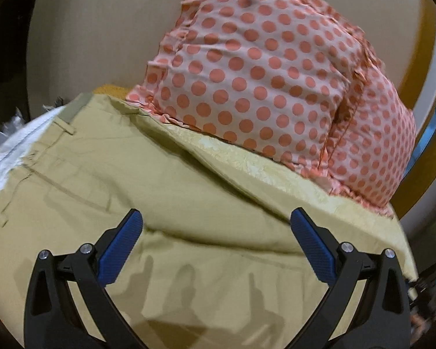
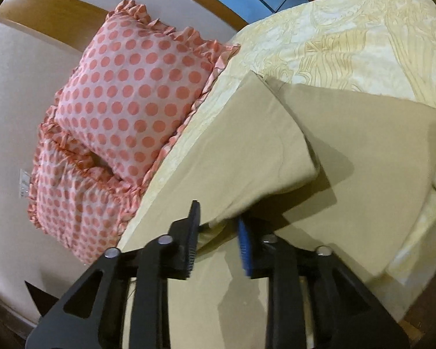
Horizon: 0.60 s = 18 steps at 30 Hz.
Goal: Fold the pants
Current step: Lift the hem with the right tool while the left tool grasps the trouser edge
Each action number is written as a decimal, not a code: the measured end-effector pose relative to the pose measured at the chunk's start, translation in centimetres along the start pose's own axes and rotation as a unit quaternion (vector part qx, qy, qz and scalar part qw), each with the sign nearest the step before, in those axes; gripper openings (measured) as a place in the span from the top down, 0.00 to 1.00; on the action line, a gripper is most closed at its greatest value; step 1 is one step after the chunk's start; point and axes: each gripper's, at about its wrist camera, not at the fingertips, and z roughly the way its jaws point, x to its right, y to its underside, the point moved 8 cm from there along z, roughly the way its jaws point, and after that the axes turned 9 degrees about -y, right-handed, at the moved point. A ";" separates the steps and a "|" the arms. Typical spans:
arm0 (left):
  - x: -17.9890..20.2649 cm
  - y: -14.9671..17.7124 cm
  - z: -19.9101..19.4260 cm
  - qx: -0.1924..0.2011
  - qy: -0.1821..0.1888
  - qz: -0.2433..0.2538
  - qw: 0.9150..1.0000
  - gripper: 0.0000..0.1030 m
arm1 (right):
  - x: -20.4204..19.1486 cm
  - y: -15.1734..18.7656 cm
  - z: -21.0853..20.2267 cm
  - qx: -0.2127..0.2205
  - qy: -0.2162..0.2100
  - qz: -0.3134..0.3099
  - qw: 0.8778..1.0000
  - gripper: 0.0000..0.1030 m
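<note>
Bedspread (image 2: 348, 29), pale yellow, serves as the folding surface. Polka-dot pillows (image 2: 130, 87) sit at its far left edge, clear of the work. Khaki pants (image 1: 160, 203) lie spread across the bed, waistband to the left in the left wrist view, legs reaching far right in the other. The right gripper (image 2: 218, 232) is pinched narrow on a lifted fabric edge, likely to carry it over. The left gripper (image 1: 216, 226) hovers spread wide, holding nothing, probably ready to steady the cloth.
</note>
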 end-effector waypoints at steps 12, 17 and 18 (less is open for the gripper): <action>-3.7 -4.2 13.9 -0.158 -0.083 -0.077 0.981 0.41 | -0.2 -1.7 -0.4 0.028 -0.045 -0.002 0.999 0.98; -5.0 -5.1 14.8 -0.148 -0.080 -0.113 0.979 0.97 | -2.0 -3.4 -0.2 0.035 -0.065 -0.031 0.997 0.98; -5.1 -5.2 13.2 -0.131 -0.070 -0.118 0.982 0.98 | -2.8 -4.0 -0.6 0.041 -0.071 -0.042 0.996 0.98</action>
